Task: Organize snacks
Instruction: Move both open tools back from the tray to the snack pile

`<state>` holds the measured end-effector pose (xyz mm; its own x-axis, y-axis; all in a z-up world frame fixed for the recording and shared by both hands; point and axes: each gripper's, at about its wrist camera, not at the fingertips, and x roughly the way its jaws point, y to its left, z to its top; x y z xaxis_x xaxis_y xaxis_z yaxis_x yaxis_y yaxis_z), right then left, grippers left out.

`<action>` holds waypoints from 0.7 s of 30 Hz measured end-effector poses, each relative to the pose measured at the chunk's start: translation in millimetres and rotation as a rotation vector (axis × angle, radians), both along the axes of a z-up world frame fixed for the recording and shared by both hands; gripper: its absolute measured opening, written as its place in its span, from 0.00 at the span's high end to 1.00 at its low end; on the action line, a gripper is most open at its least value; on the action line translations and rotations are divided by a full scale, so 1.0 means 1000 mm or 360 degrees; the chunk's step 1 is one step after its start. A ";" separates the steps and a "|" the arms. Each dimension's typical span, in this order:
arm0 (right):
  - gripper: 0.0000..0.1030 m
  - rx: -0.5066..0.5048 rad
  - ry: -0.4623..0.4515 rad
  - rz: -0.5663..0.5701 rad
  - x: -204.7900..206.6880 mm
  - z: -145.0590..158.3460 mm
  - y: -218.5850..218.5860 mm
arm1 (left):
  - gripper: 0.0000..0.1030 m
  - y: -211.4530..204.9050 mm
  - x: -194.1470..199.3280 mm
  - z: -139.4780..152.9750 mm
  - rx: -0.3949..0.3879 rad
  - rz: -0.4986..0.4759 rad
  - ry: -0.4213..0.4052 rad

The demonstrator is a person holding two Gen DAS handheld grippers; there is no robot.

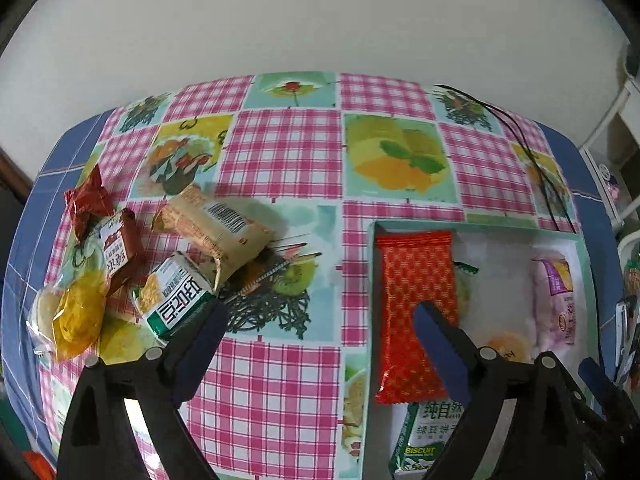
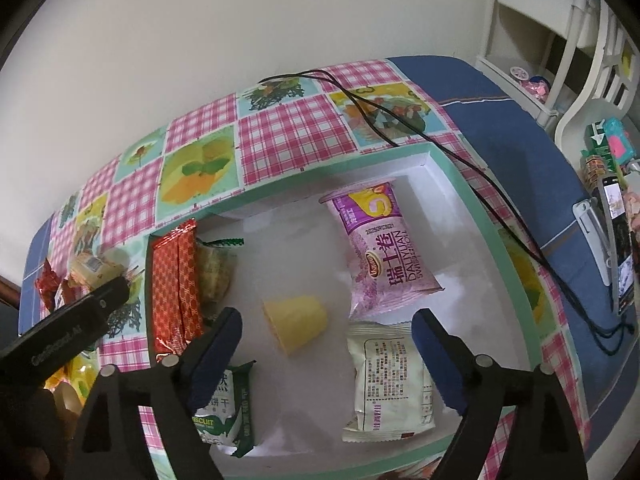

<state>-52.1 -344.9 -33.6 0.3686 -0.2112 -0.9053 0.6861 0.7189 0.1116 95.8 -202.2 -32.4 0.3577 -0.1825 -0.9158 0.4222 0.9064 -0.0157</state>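
My left gripper [image 1: 320, 316] hangs open over the tablecloth with nothing between its fingers; its right finger overlaps a red packet [image 1: 416, 308] lying in the teal-rimmed box [image 1: 472, 226]. Left of it is a pile of loose snacks: a green biscuit pack [image 1: 176, 304], a beige pack [image 1: 216, 232], red-brown packets [image 1: 120, 248] and a yellow jelly [image 1: 76, 320]. My right gripper [image 2: 328, 320] stands open above the box [image 2: 480, 216]. A yellow jelly cup [image 2: 296, 324] lies on its floor between the fingers, untouched. A pink roll pack [image 2: 380, 240], a white packet [image 2: 388, 376] and a green biscuit pack [image 2: 224, 412] also lie inside.
A black cable [image 2: 440, 140] runs across the table's far right corner past the box. A phone on a stand [image 2: 618, 240] sits at the right edge, with white furniture [image 2: 560, 40] behind. The wall borders the table's far side. One of the left gripper's fingers [image 2: 108, 296] reaches in from the left.
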 end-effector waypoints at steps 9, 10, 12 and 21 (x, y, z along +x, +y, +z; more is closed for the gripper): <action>0.00 -0.0019 0.0000 0.0008 0.002 0.000 0.002 | 0.01 0.006 0.003 -0.003 0.0029 0.0036 -0.0012; 0.00 -0.0015 -0.0001 0.0009 0.002 0.001 0.003 | 0.01 0.007 0.003 -0.003 0.0033 0.0034 -0.0010; 0.00 -0.0015 0.0001 0.0013 0.002 0.001 0.004 | 0.01 0.008 0.003 -0.003 0.0036 0.0033 -0.0007; 0.00 0.0004 0.0006 0.0044 0.004 0.006 0.021 | 0.01 0.026 0.002 0.005 0.0072 0.0022 -0.0003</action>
